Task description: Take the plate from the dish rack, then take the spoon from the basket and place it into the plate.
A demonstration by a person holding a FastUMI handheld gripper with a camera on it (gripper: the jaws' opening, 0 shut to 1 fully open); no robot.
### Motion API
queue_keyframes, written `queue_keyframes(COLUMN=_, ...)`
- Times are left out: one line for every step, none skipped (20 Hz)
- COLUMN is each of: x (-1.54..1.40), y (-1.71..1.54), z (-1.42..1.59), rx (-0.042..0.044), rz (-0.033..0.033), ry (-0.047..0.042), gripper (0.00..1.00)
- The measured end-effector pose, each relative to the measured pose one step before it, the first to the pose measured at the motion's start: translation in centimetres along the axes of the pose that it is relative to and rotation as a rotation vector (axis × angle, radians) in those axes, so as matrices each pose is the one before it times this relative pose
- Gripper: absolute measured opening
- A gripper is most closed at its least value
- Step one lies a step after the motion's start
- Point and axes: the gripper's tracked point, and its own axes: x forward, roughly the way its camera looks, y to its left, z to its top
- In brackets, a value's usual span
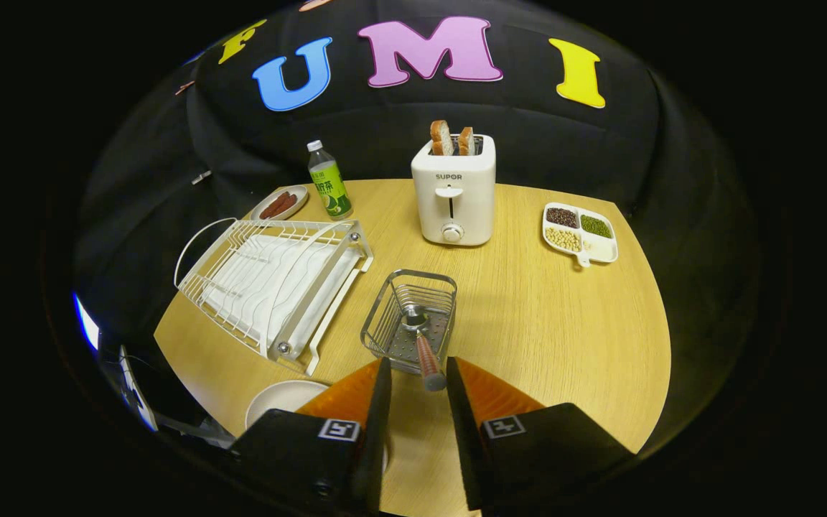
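We're on the spoon step: the plate [281, 399] sits on the table [564, 323], out of the rack [270, 287]. Our gripper [418, 373] hangs unclenched, the spoon [424, 352] handle between the fingers, its bowl down in the basket [408, 316]. Next, we judge: close and lift.

"SUPOR" on toaster [454, 191] front

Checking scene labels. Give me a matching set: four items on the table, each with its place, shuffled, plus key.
Things:
1. spoon
2. bread slices
3. plate
4. bottle

Places:
A. beside the small dish of sausages
B. in the toaster
C. in the wire basket, handle end between the open fingers
D. on the table near the dish rack, beside one finger

Pairs: 1-C, 2-B, 3-D, 4-A
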Motion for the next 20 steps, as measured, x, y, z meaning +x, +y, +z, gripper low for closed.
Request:
queue_keyframes(x=0.146, y=0.047, z=0.087, rx=-0.00065, rz=-0.00018, ry=-0.00543, gripper=0.40)
queue_keyframes(x=-0.098, y=0.168, z=0.065, rx=0.00183, rz=0.00241, ry=0.00125, gripper=0.29)
queue_keyframes(x=0.034, y=0.298, z=-0.221, rx=-0.00018, rz=0.00544, ry=0.00282, gripper=0.18)
queue_keyframes(x=-0.805, y=0.043, z=0.223, rx=-0.00861, rz=-0.00258, ry=-0.00071, gripper=0.18)
queue_keyframes(x=0.663, y=-0.164, z=-0.111, rx=-0.00315, rz=0.00302, ry=0.00016, gripper=0.15)
queue_keyframes(x=-0.132, y=-0.213, z=0.108, rx=-0.00455, rz=-0.00788, ry=-0.00240, gripper=0.13)
queue_keyframes(x=-0.087, y=-0.019, z=-0.022, rx=-0.00707, rz=-0.00797, ry=-0.00206, gripper=0.11)
queue_keyframes(x=-0.100, y=0.007, z=0.117, rx=-0.01052, rz=-0.00281, ry=-0.00771, gripper=0.08)
queue_keyframes(x=-0.117, y=0.086, z=-0.008, rx=-0.01116, rz=-0.00088, ry=0.00028, gripper=0.08)
queue_keyframes(x=-0.162, y=0.046, z=0.090, rx=-0.00182, rz=0.00109, ry=0.00129, gripper=0.08)
queue_keyframes(x=-0.073, y=0.147, z=0.094, rx=0.00171, rz=0.00318, ry=-0.00417, gripper=0.08)
queue_keyframes(x=-0.223, y=-0.146, z=0.259, rx=0.00491, rz=-0.00597, ry=-0.00252, gripper=0.08)
queue_keyframes(x=-0.410, y=-0.042, z=0.216, rx=0.00636, rz=-0.00363, ry=-0.00165, gripper=0.08)
queue_keyframes(x=-0.482, y=0.146, z=0.337, rx=0.00541, rz=0.00444, ry=-0.00972, gripper=0.08)
queue_keyframes(x=-0.599, y=0.171, z=0.240, rx=-0.00390, rz=0.00512, ry=-0.00418, gripper=0.08)
queue_keyframes(x=-0.700, y=-0.028, z=0.196, rx=-0.01221, rz=0.00137, ry=-0.00274, gripper=0.08)
queue_keyframes(x=-0.862, y=-0.066, z=0.225, rx=-0.00845, rz=0.00008, ry=-0.01209, gripper=0.08)
queue_keyframes(x=-1.041, y=0.058, z=0.487, rx=-0.00237, rz=0.00316, ry=-0.01870, gripper=0.08)
queue_keyframes(x=-1.055, y=0.130, z=0.444, rx=0.00130, rz=0.00377, ry=-0.01845, gripper=0.08)
queue_keyframes(x=-1.102, y=0.115, z=0.405, rx=0.00347, rz=0.00463, ry=-0.01676, gripper=0.08)
